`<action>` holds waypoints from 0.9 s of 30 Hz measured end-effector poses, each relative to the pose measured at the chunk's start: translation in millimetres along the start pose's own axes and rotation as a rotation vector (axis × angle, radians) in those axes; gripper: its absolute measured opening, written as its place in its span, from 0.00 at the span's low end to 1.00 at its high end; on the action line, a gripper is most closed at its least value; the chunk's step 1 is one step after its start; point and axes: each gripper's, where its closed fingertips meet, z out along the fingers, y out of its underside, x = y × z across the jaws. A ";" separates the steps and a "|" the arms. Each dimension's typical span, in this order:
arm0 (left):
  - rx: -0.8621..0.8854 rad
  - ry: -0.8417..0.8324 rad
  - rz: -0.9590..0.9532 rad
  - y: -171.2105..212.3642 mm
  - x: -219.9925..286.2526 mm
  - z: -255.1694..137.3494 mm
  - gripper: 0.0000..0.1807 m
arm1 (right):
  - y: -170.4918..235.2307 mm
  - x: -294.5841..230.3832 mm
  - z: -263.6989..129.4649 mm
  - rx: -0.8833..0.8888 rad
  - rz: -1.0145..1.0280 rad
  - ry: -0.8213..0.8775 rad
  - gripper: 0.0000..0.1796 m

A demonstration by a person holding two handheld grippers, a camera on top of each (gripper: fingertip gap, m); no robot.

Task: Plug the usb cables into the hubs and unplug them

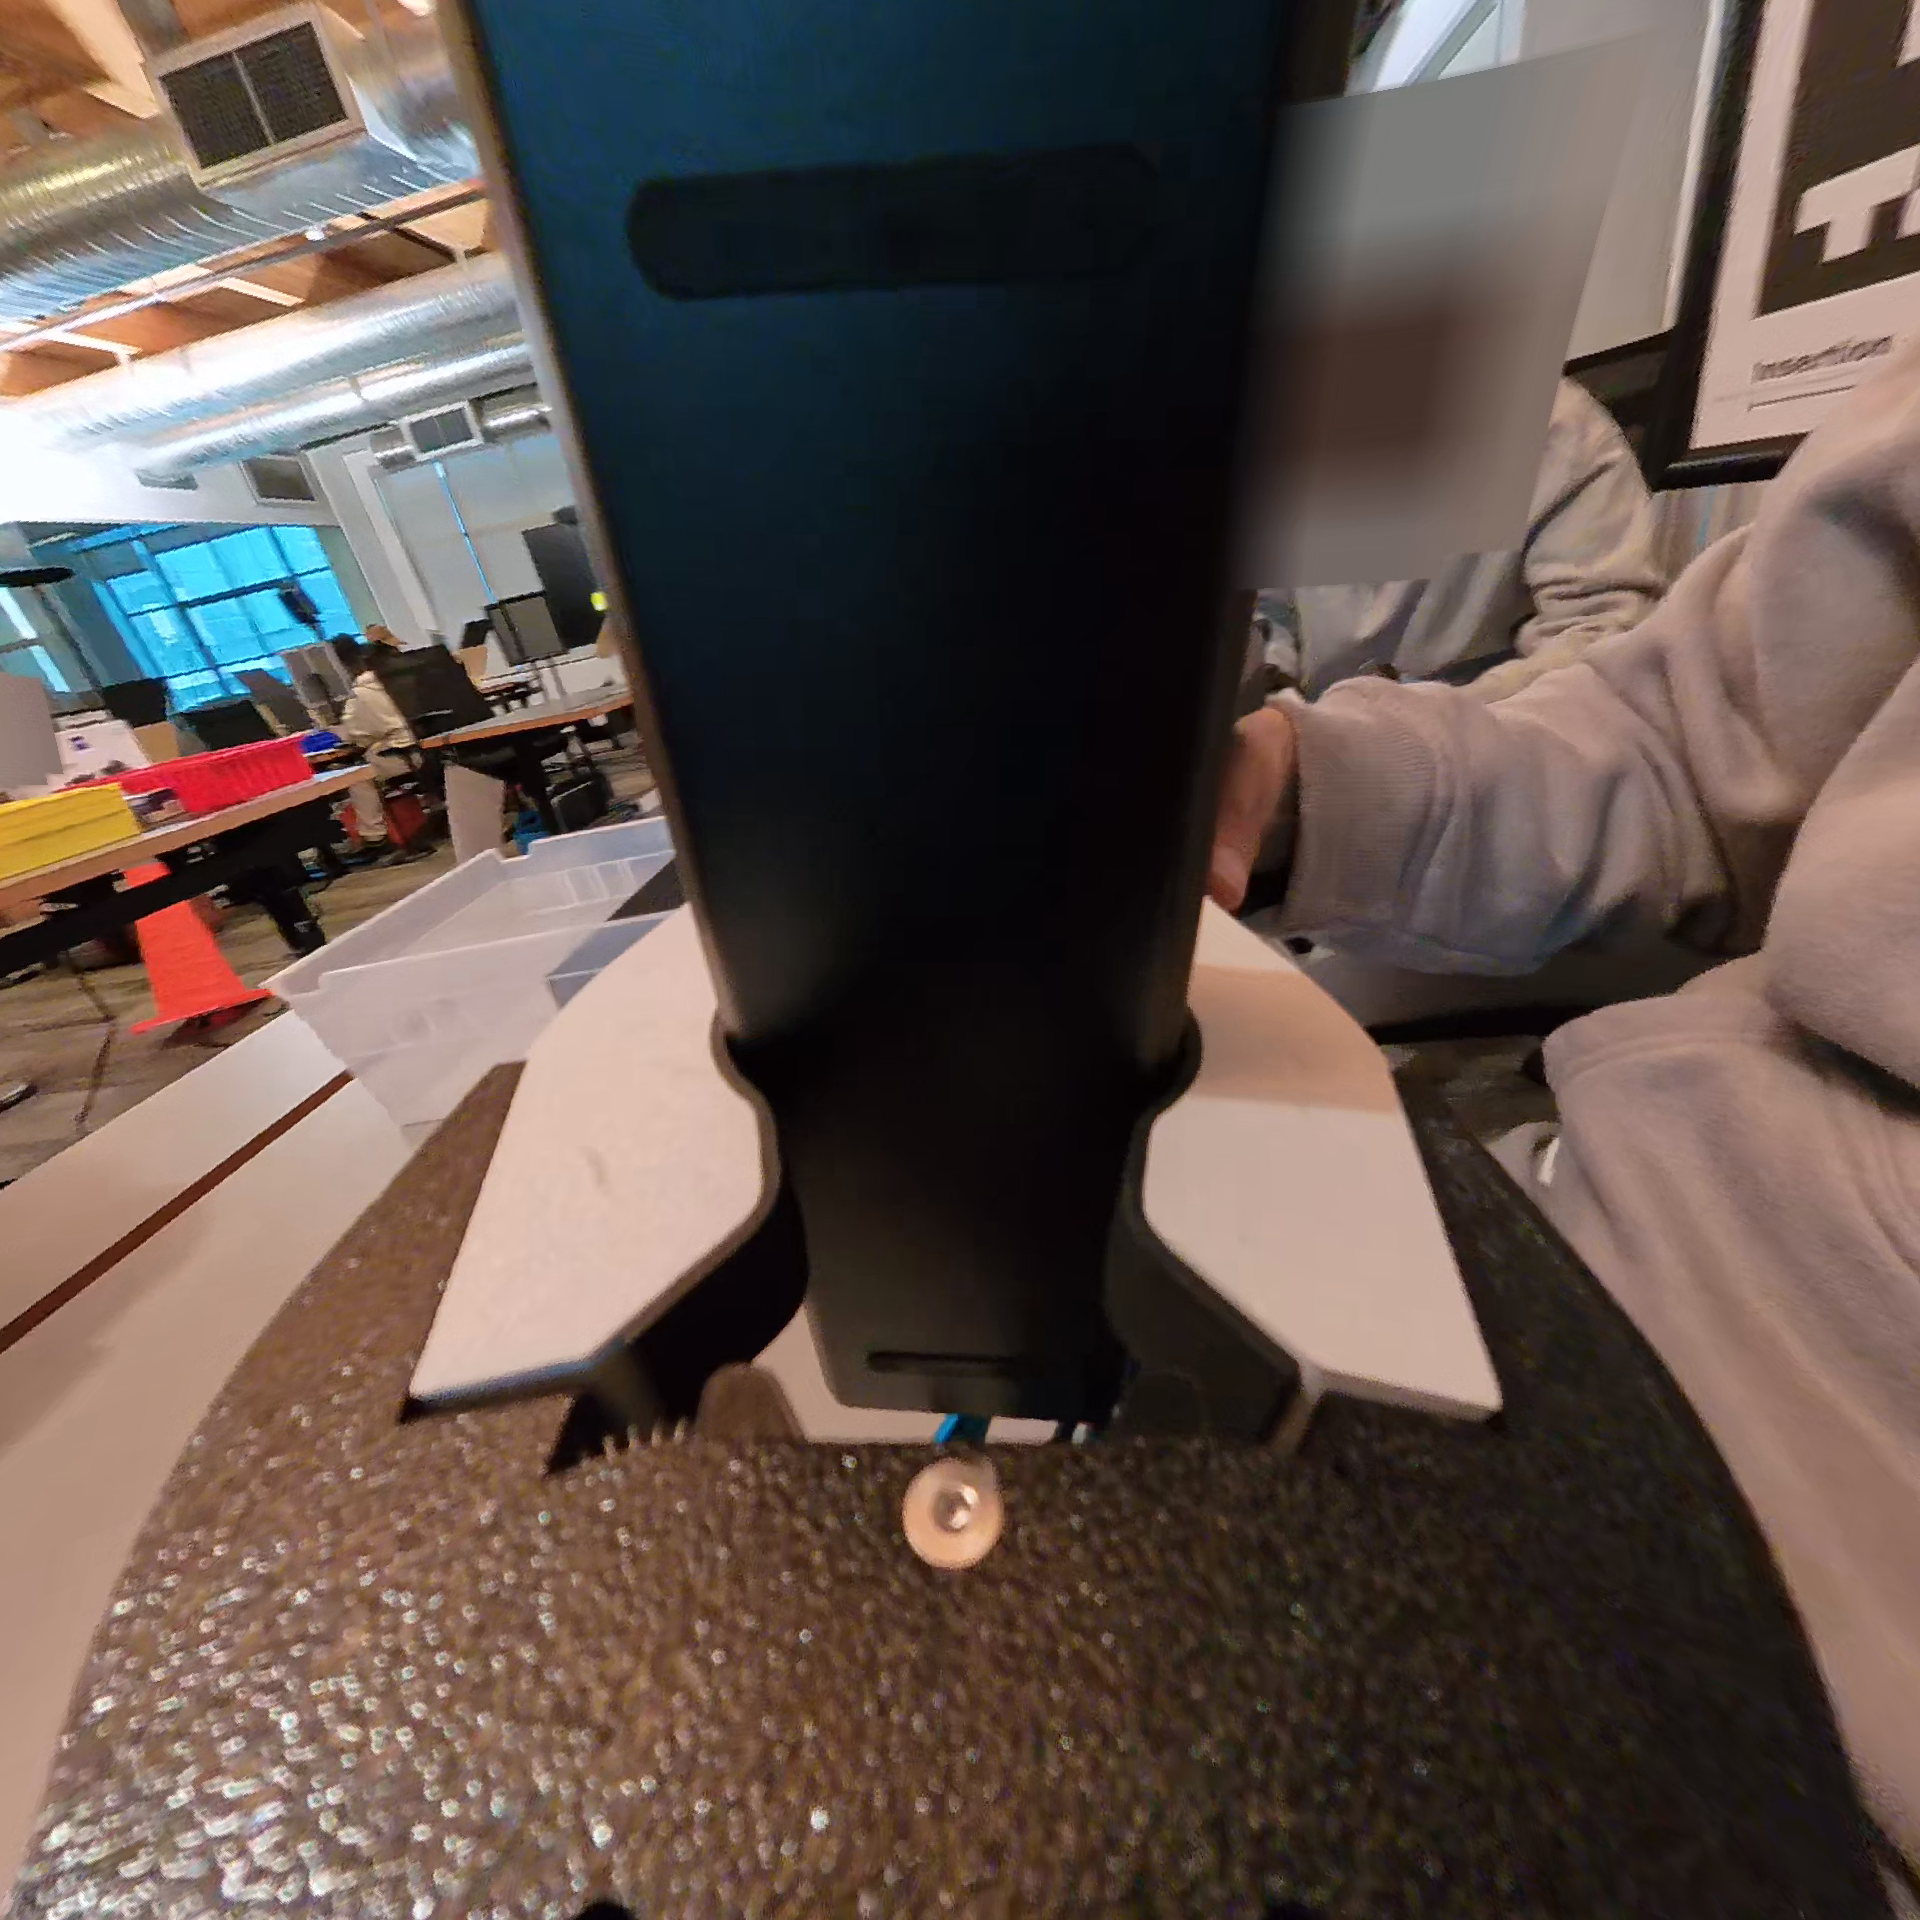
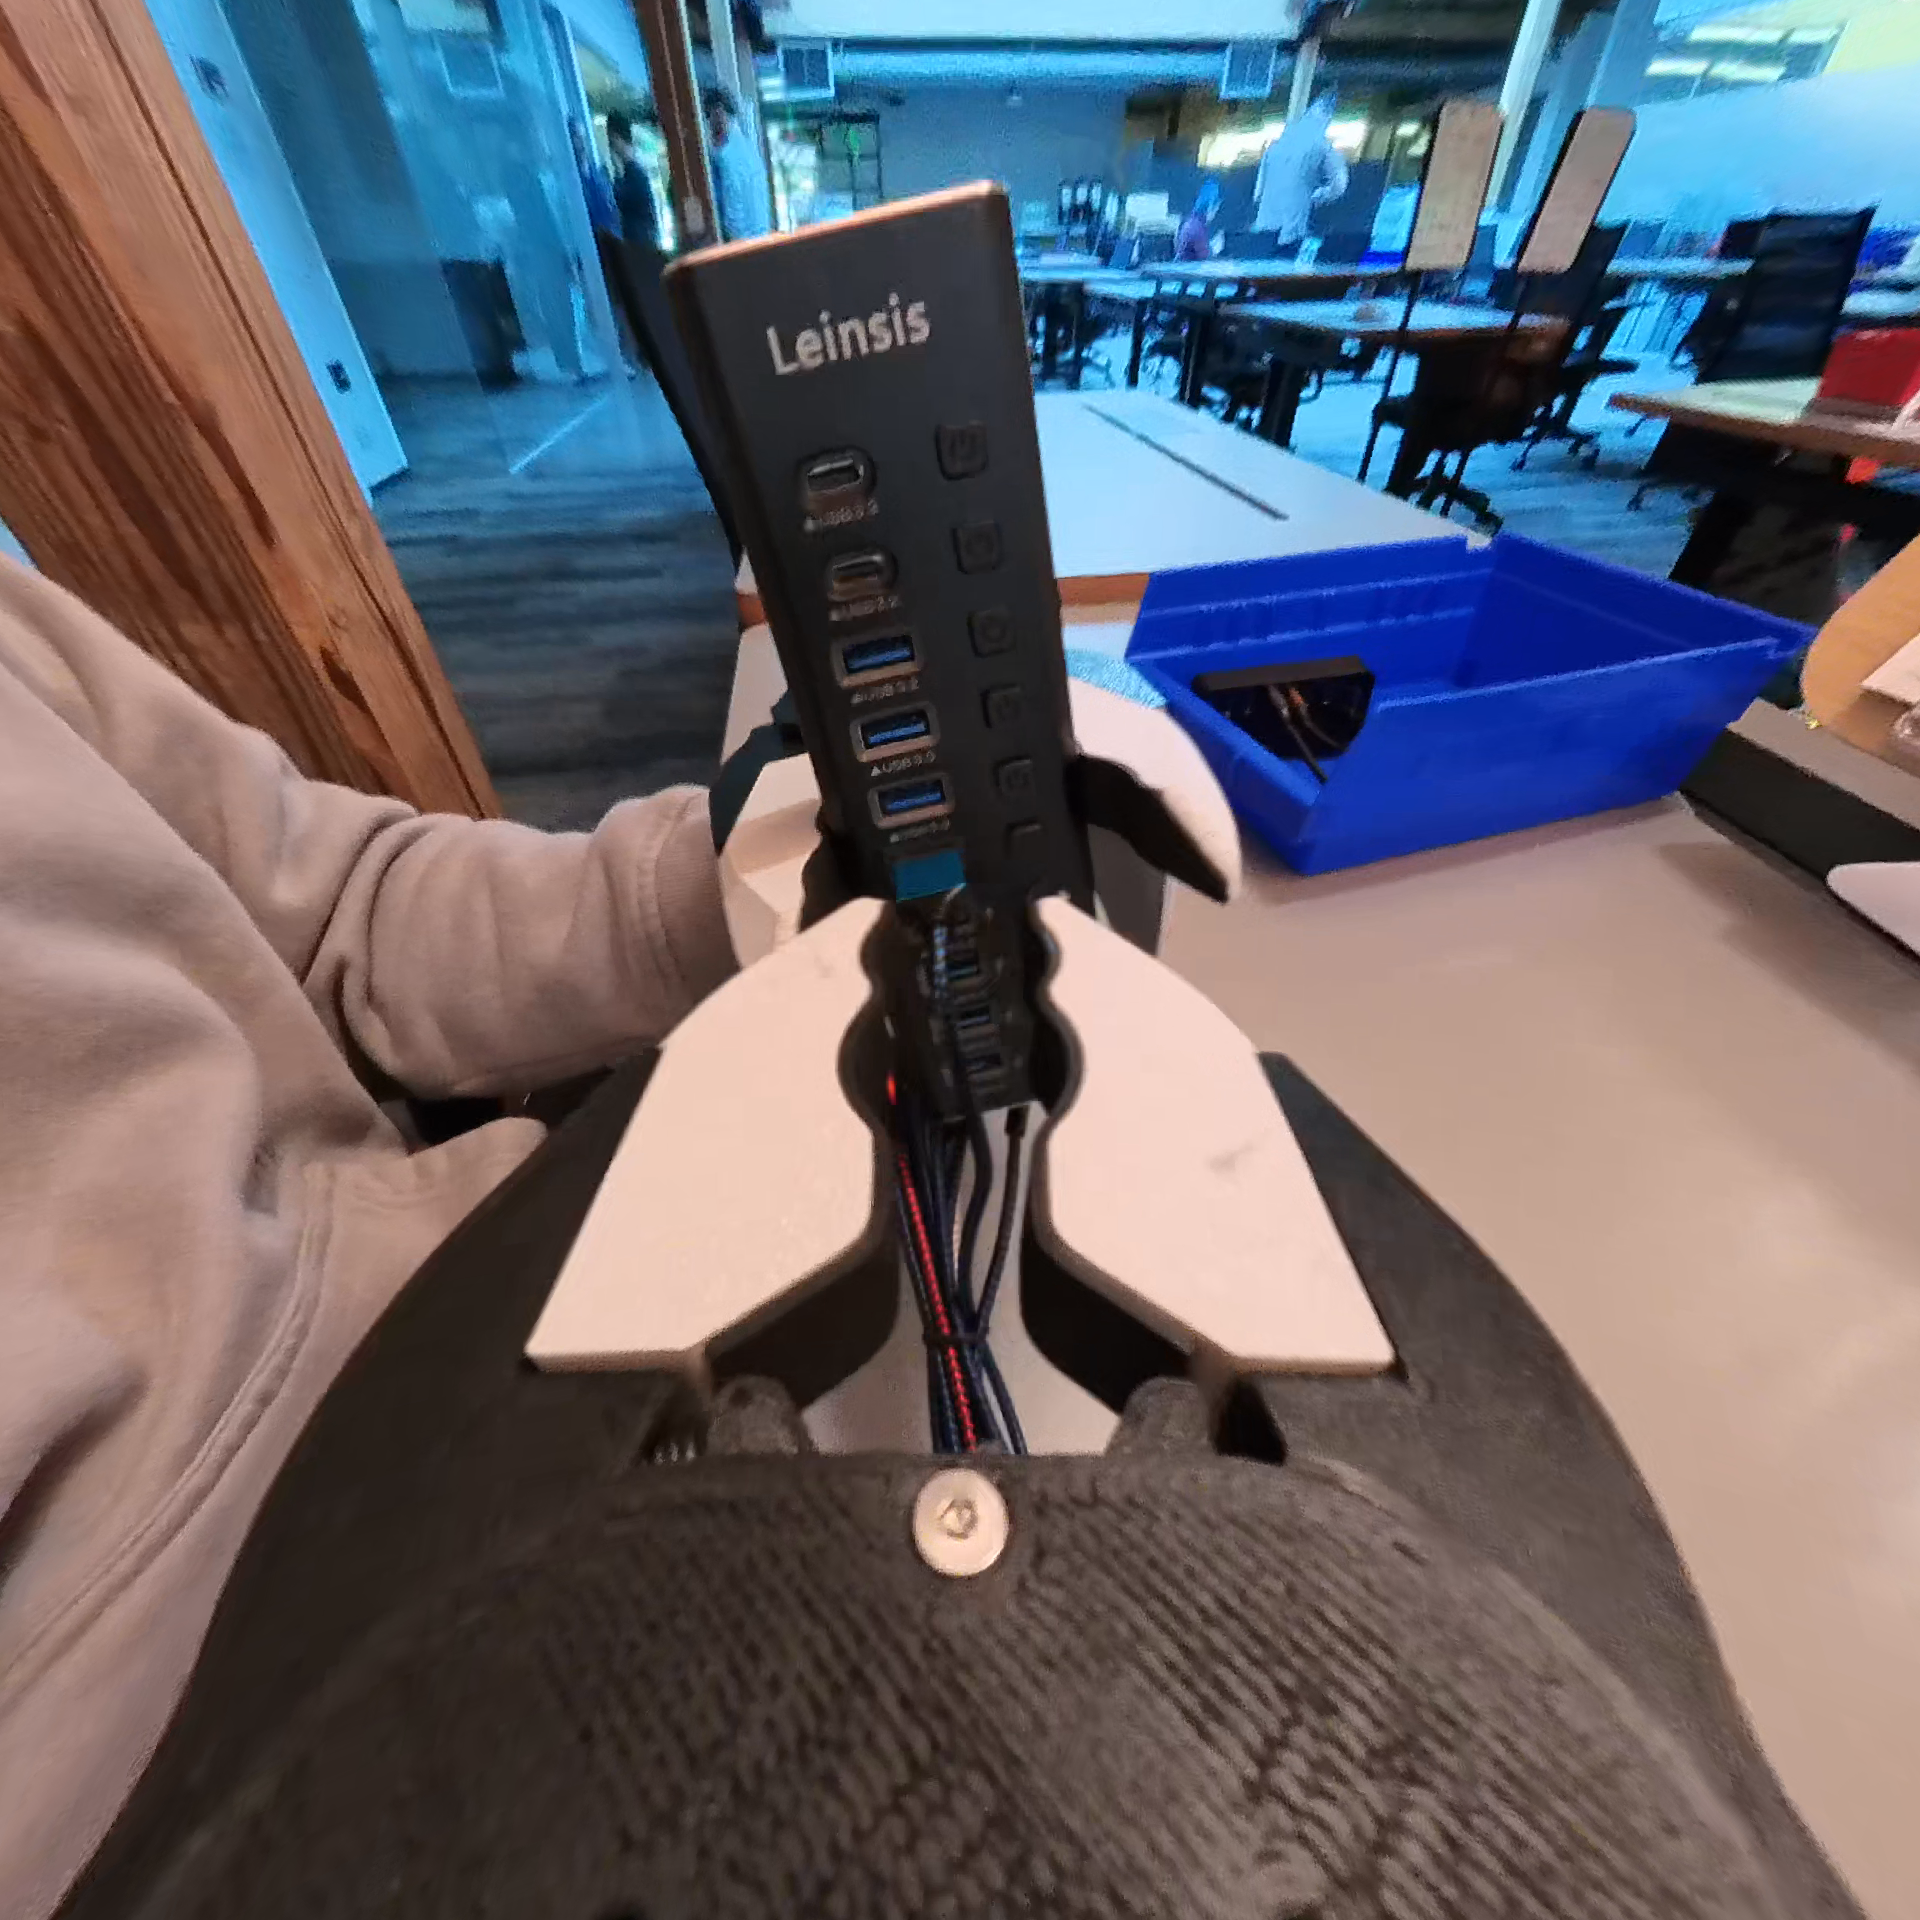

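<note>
Hub: we see a long black hub [image 2: 894, 540] standing upright above the counter [image 2: 1558, 1091], slightly tilted, with its port face towards the right wrist camera. In the left wrist view its plain dark back [image 1: 894, 623] fills the middle.
Writing on the hub: there is a white brand word near the top end, and a small white caption under each port. The captions are too blurred for us to read. A column of square buttons runs beside the ports.
Ports: from the top we count two small dark ports, then three blue ones, all free.
Blue plug: a blue plug [image 2: 928, 873] sits in the next port below the free blue ones.
Cables: several braided cables [image 2: 956, 1299], dark blue and one red-black, hang from the lower end of the hub and pass between the right fingers.
Left claw: the left claw [image 1: 956, 1039] is clenched on the lower part of the hub, one white finger on each side edge.
Right claw: the right claw [image 2: 961, 935] is narrowed just below the blue plug. We cannot tell if its pads press on anything.
Sleeve: a grey sleeve [image 2: 260, 935] reaches towards the hub from the left.
Blue bin: a blue bin [image 2: 1507, 727] stands on the counter to the right of the hub.
Clear trays: clear plastic trays [image 1: 468, 966] lie left of the hub's back.
Poster: a framed sheet [image 1: 1818, 208] with bold black lettering hangs up right of the hub.
</note>
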 end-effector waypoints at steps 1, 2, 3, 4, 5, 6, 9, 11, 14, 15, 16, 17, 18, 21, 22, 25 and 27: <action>0.009 0.013 -0.004 -1.7 2.0 0.8 0.40 | -0.6 0.5 1.3 0.000 -0.009 0.007 0.16; 0.013 0.018 0.000 -2.1 3.4 1.9 0.40 | -0.4 -1.2 2.5 -0.004 -0.019 -0.003 0.15; 0.015 0.030 -0.001 -1.9 5.5 2.5 0.40 | -0.5 -3.5 3.4 -0.005 -0.027 -0.018 0.14; 0.018 0.034 -0.003 -2.1 6.6 2.8 0.40 | -1.5 -4.5 3.6 0.003 -0.036 -0.023 0.13; 0.026 0.033 -0.004 -3.2 6.7 2.7 0.40 | -2.8 -5.0 3.5 0.014 -0.045 -0.023 0.13; 0.028 0.035 -0.005 -3.9 6.9 2.6 0.40 | -3.1 -8.1 3.9 0.018 -0.049 -0.040 0.11; 0.025 0.045 -0.006 -3.7 8.6 2.6 0.40 | -2.0 -10.9 3.9 0.011 -0.074 -0.055 0.09; 0.016 0.066 -0.006 -1.6 12.1 4.3 0.40 | 1.1 -9.1 3.6 -0.023 -0.102 -0.045 0.15; 0.011 0.077 -0.001 0.0 16.0 8.3 0.40 | 3.3 -13.5 1.3 -0.060 -0.120 -0.088 0.12; 0.012 0.078 -0.002 -0.4 16.2 9.1 0.40 | 3.0 -15.4 0.9 -0.063 -0.123 -0.099 0.10; 0.018 0.076 -0.003 -1.0 15.8 9.3 0.40 | 2.2 -16.4 1.0 -0.059 -0.129 -0.100 0.08; 0.024 0.073 -0.006 -1.7 15.4 9.0 0.40 | 1.6 -16.2 1.3 -0.052 -0.126 -0.096 0.08; 0.023 0.074 -0.007 -1.6 15.3 8.6 0.40 | 2.2 -15.9 1.8 -0.050 -0.110 -0.096 0.08; 0.016 0.064 0.000 -1.2 14.0 8.0 0.40 | 2.4 -14.3 2.2 -0.027 -0.067 -0.090 0.08; 0.021 0.057 0.002 -1.8 13.2 8.0 0.40 | 1.9 -13.8 2.3 -0.017 -0.051 -0.087 0.08; 0.021 0.050 0.016 -1.2 12.5 7.3 0.40 | 5.1 -13.5 3.1 -0.034 -0.031 -0.080 0.08; 0.006 0.053 0.029 3.0 13.3 7.6 0.40 | 9.8 -12.8 2.5 -0.071 -0.072 -0.064 0.08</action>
